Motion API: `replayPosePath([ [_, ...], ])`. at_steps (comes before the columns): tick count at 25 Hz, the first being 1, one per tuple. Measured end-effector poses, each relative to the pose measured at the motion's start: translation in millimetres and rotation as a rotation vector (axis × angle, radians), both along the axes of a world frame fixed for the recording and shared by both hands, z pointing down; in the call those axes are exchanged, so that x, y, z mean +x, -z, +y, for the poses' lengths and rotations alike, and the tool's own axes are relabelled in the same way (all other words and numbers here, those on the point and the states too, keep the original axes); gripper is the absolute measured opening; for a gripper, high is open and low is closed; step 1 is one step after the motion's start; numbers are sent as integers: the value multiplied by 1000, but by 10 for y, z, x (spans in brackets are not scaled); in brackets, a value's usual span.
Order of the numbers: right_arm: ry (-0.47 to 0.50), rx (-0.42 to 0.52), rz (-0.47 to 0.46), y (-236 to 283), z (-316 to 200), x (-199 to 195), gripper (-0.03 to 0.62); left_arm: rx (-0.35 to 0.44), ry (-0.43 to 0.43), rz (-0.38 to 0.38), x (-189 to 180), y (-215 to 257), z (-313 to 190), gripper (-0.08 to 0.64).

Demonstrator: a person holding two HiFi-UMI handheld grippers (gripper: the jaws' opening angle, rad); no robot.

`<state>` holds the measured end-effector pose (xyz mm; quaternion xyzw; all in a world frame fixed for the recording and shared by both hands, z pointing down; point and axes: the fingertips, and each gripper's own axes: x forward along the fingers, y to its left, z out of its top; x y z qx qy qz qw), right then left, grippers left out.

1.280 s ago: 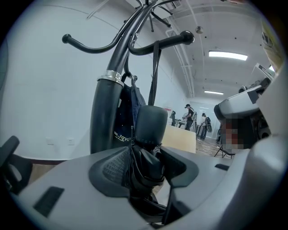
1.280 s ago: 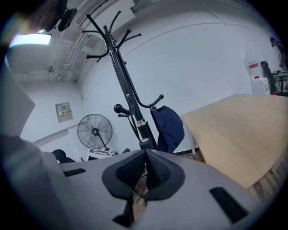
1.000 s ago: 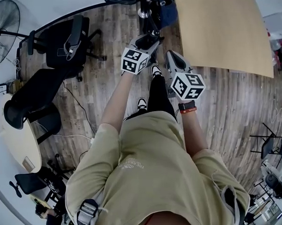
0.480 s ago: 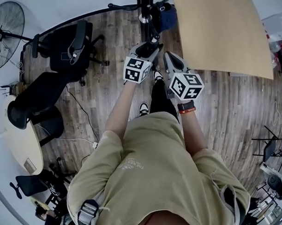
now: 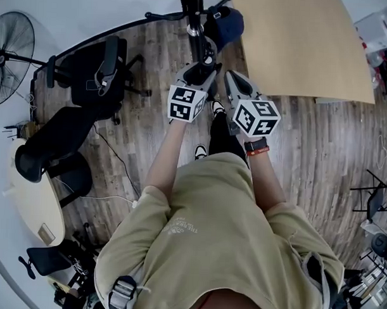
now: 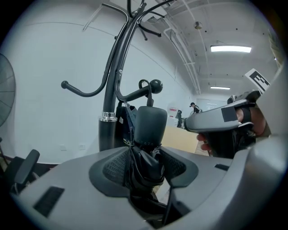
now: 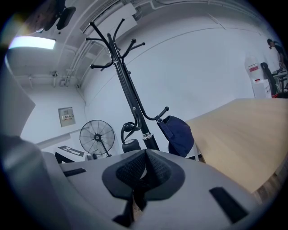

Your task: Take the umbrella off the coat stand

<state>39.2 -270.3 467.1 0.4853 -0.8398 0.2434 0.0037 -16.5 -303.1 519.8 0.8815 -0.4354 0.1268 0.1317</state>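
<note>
Folded black umbrella [image 6: 145, 164]: long axis close to upright, stubby cylindrical handle end pointing up, canopy end pointing down and out of sight below the pads. It sits just in front of the black metal coat stand [image 6: 108, 134], on the side of a low hook.

Its thin strap loop [image 6: 143, 85] rises from the handle and passes over that ball-tipped hook [image 6: 155, 84], just behind the ball. The umbrella is not yet off the stand.

Left tongs [image 6: 144, 167]: clamped on the bunched canopy fabric just under the handle, with a pad on each side of it.

Right tongs [image 7: 143, 168]: pads closed together, nothing between them. They aim at the coat stand, just beside the left tongs and clear of the umbrella.

Head view: both forearms stretch forward side by side toward the coat stand. The left tongs' tips are nearest its pole.

A navy cap [image 7: 180, 132] hangs from another hook of the stand, on the far side from the umbrella.
</note>
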Motion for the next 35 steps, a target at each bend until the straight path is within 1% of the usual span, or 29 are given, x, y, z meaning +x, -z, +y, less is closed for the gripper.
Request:
replayPosePath([
  [6, 1, 20, -5, 102, 10, 3, 15, 11, -24, -6, 40, 180, 99, 216],
  [11, 3, 26, 2, 151, 66, -18, 15, 12, -37, -17, 56, 227, 220, 216],
  [18, -6, 33, 14, 177, 108, 6, 15, -2, -36, 13, 41, 269, 352, 216],
  [22, -11, 44, 22, 219, 142, 11, 15, -7, -6, 24, -46, 321, 420, 216],
  [27, -21, 58, 31, 252, 209, 40, 15, -18, 67, 44, -225, 379, 474, 216],
  [32, -23, 81, 51, 270, 277, 27, 15, -5, 107, 61, -386, 510, 564, 216],
  [35, -28, 91, 69, 267, 312, 10, 15, 21, 130, 73, -451, 617, 647, 216],
])
